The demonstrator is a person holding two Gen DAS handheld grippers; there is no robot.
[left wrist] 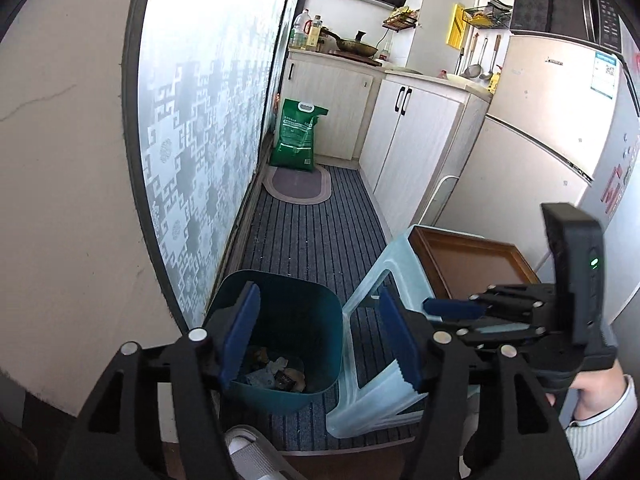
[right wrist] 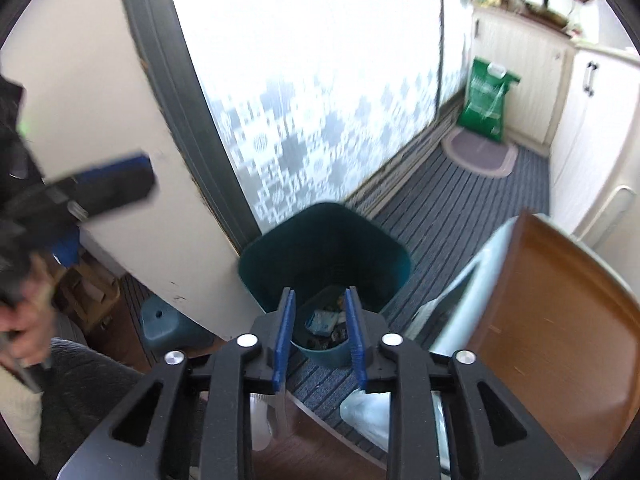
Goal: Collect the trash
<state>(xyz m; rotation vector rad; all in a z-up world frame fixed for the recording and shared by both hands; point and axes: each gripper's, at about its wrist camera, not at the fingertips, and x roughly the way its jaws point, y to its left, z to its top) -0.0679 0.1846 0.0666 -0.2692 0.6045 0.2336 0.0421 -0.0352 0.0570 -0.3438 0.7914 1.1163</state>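
Inside the teal bin (left wrist: 280,336) lies crumpled trash (left wrist: 276,374) (both hand-held grippers (left wrist: 320,340) (right wrist: 319,332) apart, empty).

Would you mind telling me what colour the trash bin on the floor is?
Dark teal bin, clearest in the left wrist view.

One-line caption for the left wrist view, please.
Open left tongs hang empty above a teal bin holding trash, beside a pale stool.
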